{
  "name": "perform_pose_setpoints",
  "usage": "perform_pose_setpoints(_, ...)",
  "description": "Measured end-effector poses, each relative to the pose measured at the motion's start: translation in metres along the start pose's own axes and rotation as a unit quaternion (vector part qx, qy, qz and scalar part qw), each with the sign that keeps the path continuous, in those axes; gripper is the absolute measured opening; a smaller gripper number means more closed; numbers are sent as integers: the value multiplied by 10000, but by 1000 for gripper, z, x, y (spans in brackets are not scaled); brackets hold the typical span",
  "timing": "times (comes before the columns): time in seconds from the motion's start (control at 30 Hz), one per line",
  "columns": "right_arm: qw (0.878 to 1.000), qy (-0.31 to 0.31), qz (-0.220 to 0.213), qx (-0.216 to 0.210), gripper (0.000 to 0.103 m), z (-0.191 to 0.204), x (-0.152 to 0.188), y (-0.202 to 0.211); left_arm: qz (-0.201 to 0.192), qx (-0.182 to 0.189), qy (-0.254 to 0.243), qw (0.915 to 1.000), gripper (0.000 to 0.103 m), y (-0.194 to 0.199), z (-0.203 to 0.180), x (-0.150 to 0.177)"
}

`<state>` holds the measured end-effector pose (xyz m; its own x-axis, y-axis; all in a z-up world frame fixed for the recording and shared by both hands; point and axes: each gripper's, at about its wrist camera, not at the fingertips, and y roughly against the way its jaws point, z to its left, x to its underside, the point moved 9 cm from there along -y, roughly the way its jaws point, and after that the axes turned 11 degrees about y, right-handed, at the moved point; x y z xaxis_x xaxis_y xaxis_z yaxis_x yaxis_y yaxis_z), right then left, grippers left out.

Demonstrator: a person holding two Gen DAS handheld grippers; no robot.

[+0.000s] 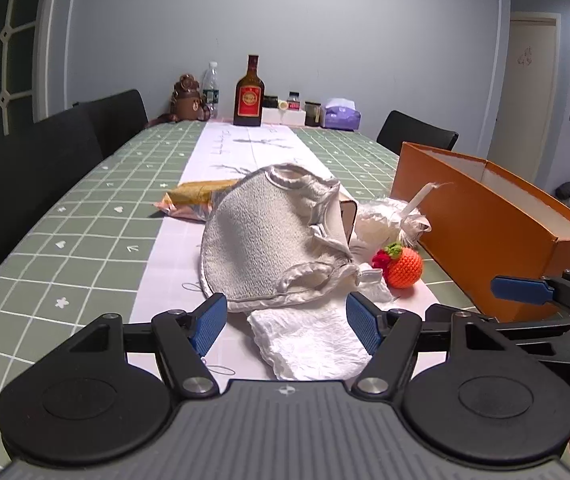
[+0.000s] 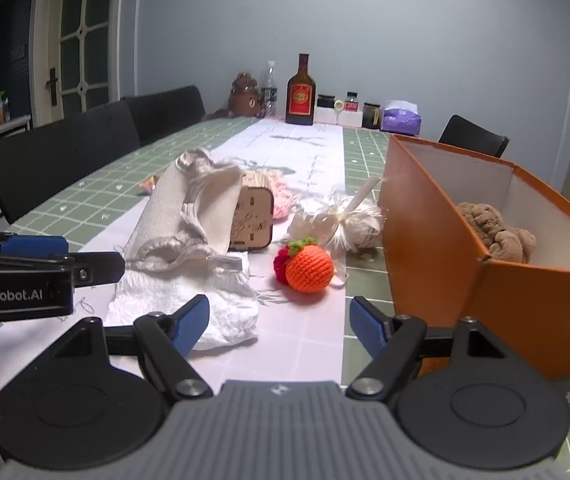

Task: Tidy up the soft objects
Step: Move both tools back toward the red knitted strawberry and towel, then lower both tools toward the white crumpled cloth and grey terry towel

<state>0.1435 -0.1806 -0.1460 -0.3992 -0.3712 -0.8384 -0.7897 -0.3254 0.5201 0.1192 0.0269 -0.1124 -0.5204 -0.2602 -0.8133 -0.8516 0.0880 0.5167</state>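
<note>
Crocheted yarn ball [image 2: 309,271], rough terry cloth bib [image 1: 261,240], matt cardboard box [image 2: 437,240].

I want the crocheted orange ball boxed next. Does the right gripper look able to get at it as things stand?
Probably yes. The right gripper is open and empty, and the orange ball lies ahead of it on the runner with bare cloth between. The orange box stands to its right, clear of that path.

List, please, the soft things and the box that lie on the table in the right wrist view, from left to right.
Grey cloth bag → white crumpled cloth → orange crocheted ball → white tied pouch → orange box.
</note>
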Motion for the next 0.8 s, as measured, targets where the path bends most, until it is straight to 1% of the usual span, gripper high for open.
perform_pose_setpoints(0.07, 9999, 89, 80, 4, 76, 1, -1, -5, 210, 87, 15, 9997, 80, -5, 2, 2)
perform_pose_setpoints(0.13, 9998, 108, 150, 6, 70, 0, -3, -11, 312, 110, 10, 9995, 77, -9, 3, 2)
perform_pose_setpoints(0.2, 9997, 76, 199, -97, 69, 0, -5, -16, 380, 96, -26, 9992, 75, -14, 5, 1)
perform_pose_setpoints(0.3, 9994, 88, 234, -240, 68, 2, -8, -22, 509, 104, -17, 9986, 75, -20, 9, 1)
perform_pose_setpoints(0.37, 9989, 148, 313, -307, 66, 5, -8, -30, 667, 59, -13, 9978, 75, -28, 12, 4)
perform_pose_setpoints(0.43, 9984, 153, 386, -384, 61, 8, -7, -36, 776, 74, -3, 9970, 73, -33, 12, 7)
perform_pose_setpoints(0.47, 9980, 137, 430, -434, 61, 10, -7, -38, 842, 92, 10, 9964, 69, -36, 11, 9)
perform_pose_setpoints(0.5, 9978, 123, 446, -471, 61, 11, -7, -41, 909, 105, 41, 9958, 63, -38, 11, 10)
perform_pose_setpoints(0.53, 9976, 128, 454, -509, 61, 12, -7, -42, 972, 125, 74, 9952, 61, -41, 11, 12)
perform_pose_setpoints(0.6, 9967, 197, 510, -600, 59, 17, -6, -46, 1071, 158, 123, 9940, 50, -45, 11, 15)
perform_pose_setpoints(0.63, 9962, 229, 545, -644, 56, 19, -5, -48, 1091, 149, 137, 9938, 48, -47, 11, 16)
perform_pose_setpoints(0.67, 9957, 238, 581, -684, 54, 20, -4, -50, 1085, 121, 147, 9939, 44, -48, 12, 17)
perform_pose_setpoints(0.7, 9953, 221, 615, -709, 52, 21, -3, -52, 1089, 115, 155, 9939, 37, -50, 12, 18)
perform_pose_setpoints(0.73, 9951, 189, 637, -734, 51, 21, -2, -54, 1104, 107, 170, 9937, 35, -51, 12, 18)
perform_pose_setpoints(0.77, 9949, 163, 652, -757, 50, 21, -2, -54, 1105, 88, 185, 9937, 28, -51, 12, 18)
perform_pose_setpoints(0.8, 9946, 160, 660, -784, 43, 22, -2, -55, 1106, 72, 197, 9936, 23, -50, 13, 18)
